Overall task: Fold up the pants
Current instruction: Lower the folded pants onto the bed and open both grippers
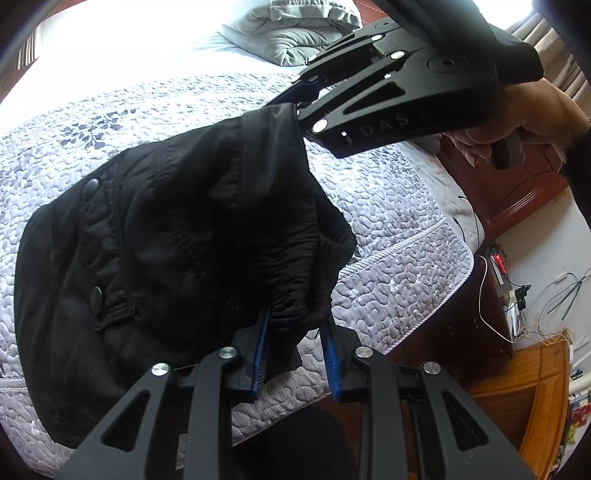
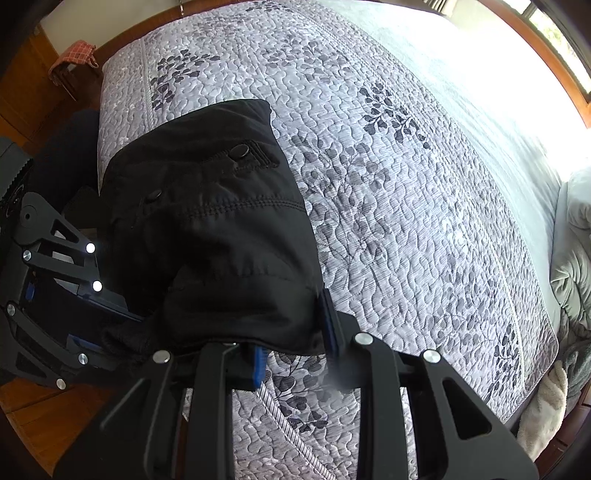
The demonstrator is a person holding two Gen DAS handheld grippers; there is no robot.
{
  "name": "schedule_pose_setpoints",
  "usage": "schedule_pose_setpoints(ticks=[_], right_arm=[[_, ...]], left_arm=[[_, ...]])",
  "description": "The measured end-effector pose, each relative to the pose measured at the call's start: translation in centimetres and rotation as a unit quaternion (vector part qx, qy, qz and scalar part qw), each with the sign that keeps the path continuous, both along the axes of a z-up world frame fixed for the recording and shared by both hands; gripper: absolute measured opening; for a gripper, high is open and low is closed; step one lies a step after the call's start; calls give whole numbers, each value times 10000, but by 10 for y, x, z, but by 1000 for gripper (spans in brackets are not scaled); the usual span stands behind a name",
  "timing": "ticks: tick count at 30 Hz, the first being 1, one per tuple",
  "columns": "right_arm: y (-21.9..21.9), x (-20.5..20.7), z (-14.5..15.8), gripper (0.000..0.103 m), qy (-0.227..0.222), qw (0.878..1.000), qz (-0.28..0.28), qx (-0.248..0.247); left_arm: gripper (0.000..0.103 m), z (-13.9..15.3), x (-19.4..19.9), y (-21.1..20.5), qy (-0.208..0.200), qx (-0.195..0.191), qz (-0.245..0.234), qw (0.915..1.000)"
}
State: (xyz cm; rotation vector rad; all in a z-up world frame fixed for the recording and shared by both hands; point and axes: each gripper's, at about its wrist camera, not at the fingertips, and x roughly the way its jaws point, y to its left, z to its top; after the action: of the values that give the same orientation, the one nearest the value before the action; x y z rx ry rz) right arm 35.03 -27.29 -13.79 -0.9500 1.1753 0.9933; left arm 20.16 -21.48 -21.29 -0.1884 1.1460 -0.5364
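Black pants (image 1: pixel 155 229) with snap buttons hang bunched between both grippers above the bed's near corner. My left gripper (image 1: pixel 295 325) has its blue-padded fingers closed on the elastic waistband edge. My right gripper (image 1: pixel 295 99) comes in from the upper right in the left wrist view and grips the other end of the waistband. In the right wrist view the pants (image 2: pixel 207 229) drape over my right gripper (image 2: pixel 291 332), whose blue pads pinch the fabric. The left gripper (image 2: pixel 70 306) shows at the left edge there, its fingertips buried in cloth.
A grey quilted bedspread (image 2: pixel 406 206) with leaf prints covers the bed. A folded grey duvet (image 1: pixel 295 33) lies at the head. A wooden floor, cables and a wooden cabinet (image 1: pixel 528 398) are beside the bed. A red checked cloth (image 2: pixel 74 59) hangs past the far corner.
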Motion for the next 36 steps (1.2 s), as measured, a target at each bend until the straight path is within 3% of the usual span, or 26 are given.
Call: schedule_pose_setpoints(ticks=[19,23,26,28,32,33,35,36], right_arm=[[-27,8,-66,25,2,10000,7,4],[-34,8,-79,28,-30,9999,-119,83],[-41,11,-85,40,-63,9991,-387,177],[-51,13,-86,43,28,9971,-699,293],[-82,19,-81,47,87,9853,-1642,458],[-91,20,-76,47,77,9802,-1899,559],[-109,20,-63,47,15,9662,-2423,878],[-116,18,-55,47,-18,9580,-2654,1090]], left_arm=[[26,-59,17,-24,470,147,-121,9987],[26,-72,20,-27,566,115,-145,9982],[26,-80,22,-28,598,76,-219,9979],[27,-85,23,-24,672,-110,-229,9974],[49,-82,23,-12,905,-810,-366,9919],[53,-77,21,-7,907,-973,-391,9903],[71,-62,13,11,831,-1325,-353,9871],[74,-52,9,22,779,-1536,-326,9845]])
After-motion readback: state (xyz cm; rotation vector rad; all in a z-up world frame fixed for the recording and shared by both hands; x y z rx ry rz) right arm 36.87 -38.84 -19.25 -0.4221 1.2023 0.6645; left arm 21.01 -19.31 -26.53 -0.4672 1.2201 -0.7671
